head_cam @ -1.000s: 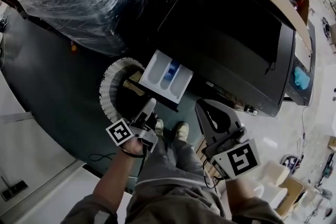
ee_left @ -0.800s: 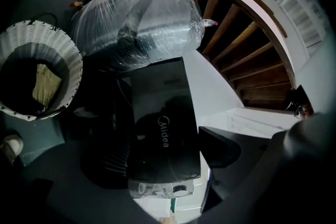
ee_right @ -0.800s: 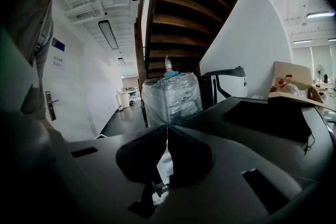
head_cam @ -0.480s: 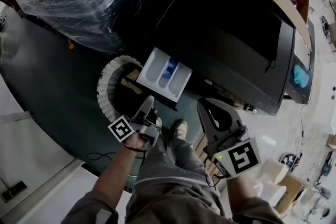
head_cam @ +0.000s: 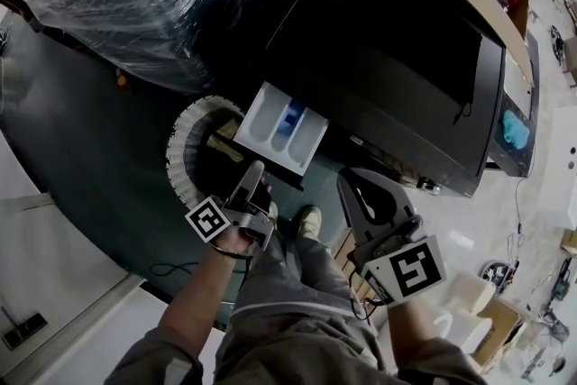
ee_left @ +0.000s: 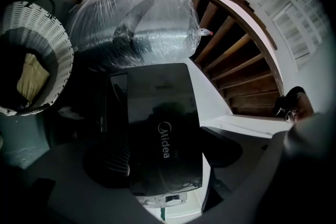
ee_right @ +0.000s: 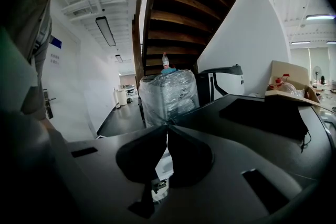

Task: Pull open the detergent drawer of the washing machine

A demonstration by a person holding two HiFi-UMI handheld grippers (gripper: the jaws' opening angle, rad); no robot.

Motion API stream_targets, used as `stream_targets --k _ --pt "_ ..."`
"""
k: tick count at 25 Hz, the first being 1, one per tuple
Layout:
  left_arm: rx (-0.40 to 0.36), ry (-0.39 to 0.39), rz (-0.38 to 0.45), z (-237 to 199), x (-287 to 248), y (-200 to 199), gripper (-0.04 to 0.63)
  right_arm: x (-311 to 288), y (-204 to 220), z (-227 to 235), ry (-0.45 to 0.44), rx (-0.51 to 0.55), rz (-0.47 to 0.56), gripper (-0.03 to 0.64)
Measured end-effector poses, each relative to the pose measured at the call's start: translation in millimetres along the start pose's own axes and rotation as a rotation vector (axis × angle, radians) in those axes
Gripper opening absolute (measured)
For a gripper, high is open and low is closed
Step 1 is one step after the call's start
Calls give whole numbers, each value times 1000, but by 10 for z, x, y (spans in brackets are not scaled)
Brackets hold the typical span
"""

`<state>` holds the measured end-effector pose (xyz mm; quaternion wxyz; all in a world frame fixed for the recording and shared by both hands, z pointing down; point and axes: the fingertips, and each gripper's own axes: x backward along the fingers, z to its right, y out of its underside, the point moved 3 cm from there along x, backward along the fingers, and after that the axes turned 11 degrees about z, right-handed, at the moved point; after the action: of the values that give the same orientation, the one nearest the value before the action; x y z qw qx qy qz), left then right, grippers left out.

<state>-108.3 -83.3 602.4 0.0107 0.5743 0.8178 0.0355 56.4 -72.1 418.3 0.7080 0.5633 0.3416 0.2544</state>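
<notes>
Detergent drawer (head_cam: 270, 129), one, open, one basket (head_cam: 177, 160)

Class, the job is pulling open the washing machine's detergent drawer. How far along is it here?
Done: the drawer stands pulled out of the washing machine, its compartments showing. In hand: the left gripper is apart from it; its jaws have just been opening, with nothing between them. The right gripper is shut and idle. Left: seemingly nothing but backing away.
</notes>
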Motion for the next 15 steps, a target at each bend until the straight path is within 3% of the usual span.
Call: stream_targets --k 9,15 --pt "11 -15 -15 21 97 -20 422 36 -27 -57 8 4 -13 32" --pt "-50 -101 -58 78 165 -20 423 76 -163 -118 1 21 -8 32"
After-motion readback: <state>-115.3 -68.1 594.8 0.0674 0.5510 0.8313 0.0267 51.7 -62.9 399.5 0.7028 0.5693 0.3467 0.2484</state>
